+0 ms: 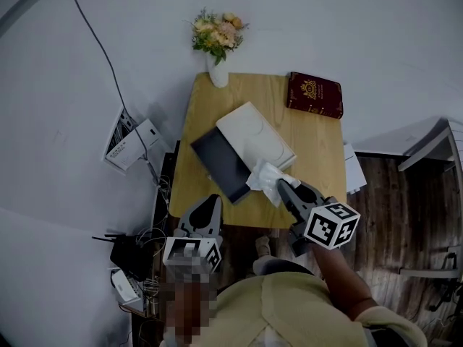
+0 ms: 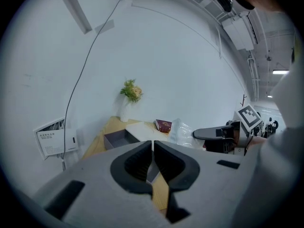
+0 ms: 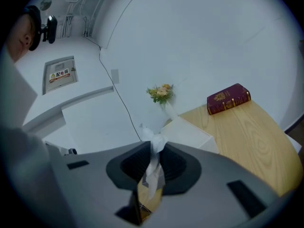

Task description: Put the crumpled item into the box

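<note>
The crumpled white item [image 1: 268,178] hangs over the wooden table [image 1: 318,157], pinched in my right gripper [image 1: 282,185], just right of the dark open box [image 1: 221,163]. In the right gripper view the crumpled white item [image 3: 153,163] runs up between the closed jaws of my right gripper [image 3: 153,146]. My left gripper [image 1: 208,202] hovers at the table's front edge, shut and with nothing in it. In the left gripper view its jaws meet at my left gripper [image 2: 152,144], with the dark open box [image 2: 118,138] and the crumpled white item [image 2: 183,132] beyond.
A white lid [image 1: 255,136] lies against the box's far side. A red book [image 1: 315,95] sits at the far right corner and a vase of flowers [image 1: 217,45] at the far left. Cables and a wall panel [image 1: 129,144] lie left of the table.
</note>
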{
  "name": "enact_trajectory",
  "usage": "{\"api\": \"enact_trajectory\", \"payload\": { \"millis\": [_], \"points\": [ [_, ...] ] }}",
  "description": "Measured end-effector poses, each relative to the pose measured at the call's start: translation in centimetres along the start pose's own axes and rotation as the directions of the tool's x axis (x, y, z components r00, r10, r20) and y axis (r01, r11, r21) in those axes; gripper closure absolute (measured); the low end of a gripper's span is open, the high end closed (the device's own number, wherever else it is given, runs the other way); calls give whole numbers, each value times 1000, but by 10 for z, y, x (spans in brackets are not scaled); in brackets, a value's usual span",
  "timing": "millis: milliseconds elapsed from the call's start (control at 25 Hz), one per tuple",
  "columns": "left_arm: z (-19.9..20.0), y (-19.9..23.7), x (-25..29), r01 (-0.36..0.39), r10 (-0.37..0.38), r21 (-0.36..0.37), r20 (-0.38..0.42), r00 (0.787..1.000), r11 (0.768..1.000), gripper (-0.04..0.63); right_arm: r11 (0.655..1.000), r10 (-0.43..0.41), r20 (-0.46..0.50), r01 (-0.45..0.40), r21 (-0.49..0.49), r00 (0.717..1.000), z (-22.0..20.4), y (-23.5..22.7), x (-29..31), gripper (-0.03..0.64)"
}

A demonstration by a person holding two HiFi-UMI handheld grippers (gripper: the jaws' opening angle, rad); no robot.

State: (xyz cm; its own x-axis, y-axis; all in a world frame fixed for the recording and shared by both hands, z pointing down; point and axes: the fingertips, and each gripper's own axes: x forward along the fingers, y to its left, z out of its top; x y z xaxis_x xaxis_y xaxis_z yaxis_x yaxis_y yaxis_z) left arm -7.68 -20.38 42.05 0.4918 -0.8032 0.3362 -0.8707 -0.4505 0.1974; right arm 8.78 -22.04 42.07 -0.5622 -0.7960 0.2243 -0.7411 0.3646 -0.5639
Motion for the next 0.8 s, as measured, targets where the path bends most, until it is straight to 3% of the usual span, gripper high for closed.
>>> {"api": "enact_trajectory", "payload": {
  "millis": [800],
  "points": [
    [12, 55, 2, -198, 201, -69, 30, 979, 978, 561, 982, 177, -115, -183, -44, 978, 14, 21, 87, 548]
  ]
}}
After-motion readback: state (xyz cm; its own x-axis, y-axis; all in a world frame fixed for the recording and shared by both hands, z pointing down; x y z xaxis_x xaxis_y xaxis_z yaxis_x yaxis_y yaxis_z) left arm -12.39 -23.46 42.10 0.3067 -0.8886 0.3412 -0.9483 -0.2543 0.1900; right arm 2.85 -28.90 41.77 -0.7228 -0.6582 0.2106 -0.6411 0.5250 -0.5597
